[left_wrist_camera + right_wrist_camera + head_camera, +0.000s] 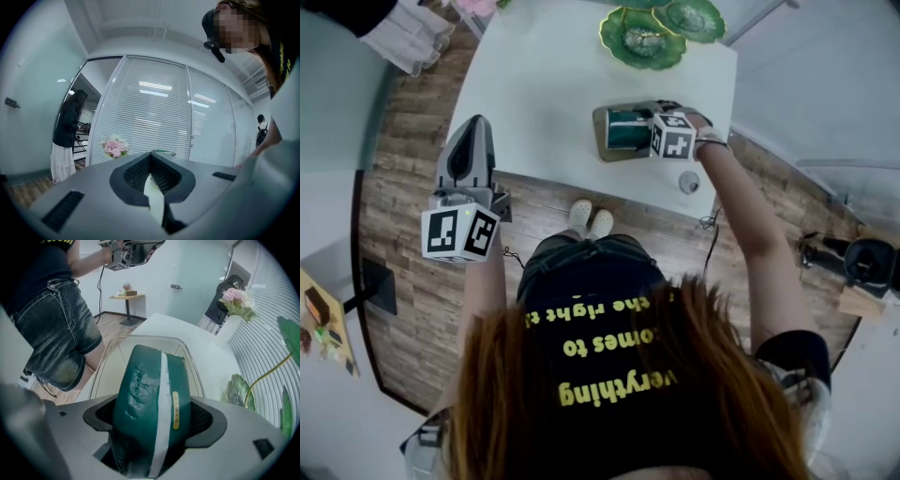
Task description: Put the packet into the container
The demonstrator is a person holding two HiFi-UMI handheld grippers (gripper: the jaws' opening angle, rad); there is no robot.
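Though unseen from head view, right tool (154,420) clamps packet (149,385)

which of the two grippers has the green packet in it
The right gripper: its jaws are clamped on the green packet over the clear container. The left gripper is shut with nothing between its jaws.

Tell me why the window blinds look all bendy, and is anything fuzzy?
Left gripper view: the wide-angle lens bows the blinds and blackens the corners; the fuzzy face patch was added afterwards. Right gripper view: the green packet looks huge because it's close. Head view: the white table has curving edges.
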